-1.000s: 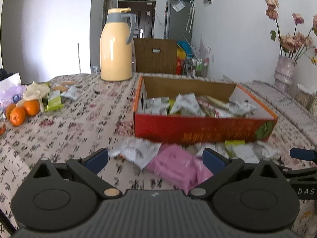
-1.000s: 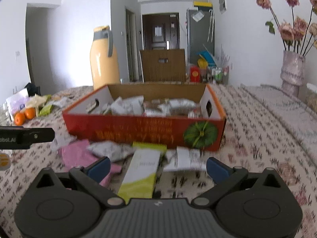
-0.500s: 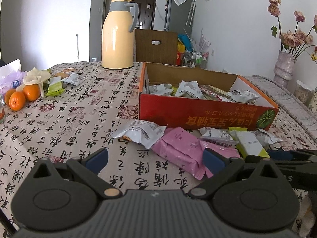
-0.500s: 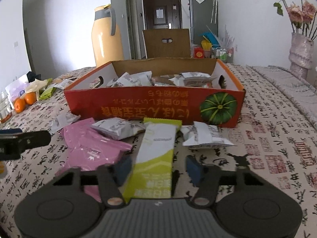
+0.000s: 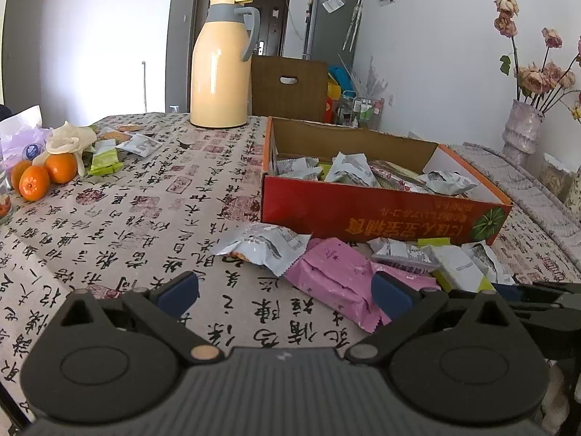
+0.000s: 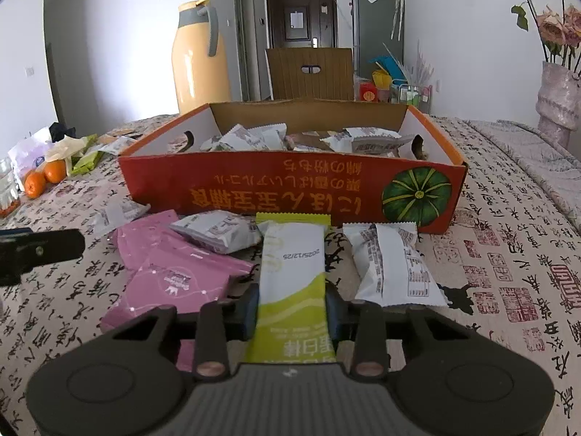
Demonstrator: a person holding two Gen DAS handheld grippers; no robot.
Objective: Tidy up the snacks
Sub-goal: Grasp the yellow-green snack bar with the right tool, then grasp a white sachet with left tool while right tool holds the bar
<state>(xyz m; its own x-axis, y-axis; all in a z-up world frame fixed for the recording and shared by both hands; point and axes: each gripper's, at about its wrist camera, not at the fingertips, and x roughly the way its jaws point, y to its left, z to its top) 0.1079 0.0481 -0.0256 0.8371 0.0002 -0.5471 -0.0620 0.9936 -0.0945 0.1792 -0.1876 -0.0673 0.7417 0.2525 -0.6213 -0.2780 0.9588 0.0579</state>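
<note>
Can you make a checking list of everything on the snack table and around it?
Surface: table under a cloth printed with writing.
Job's things: red box holding wrapped snacks; green and white bar, pink packets and silver packets lying in front of it.
Clutter: yellow jug, oranges, more wrappers at the far left.
Grippers: right gripper shut on the green and white bar; left gripper open, holding nothing.
Cables: nothing seen.
Surroundings: chair, vase of flowers, fridge, door.
</note>
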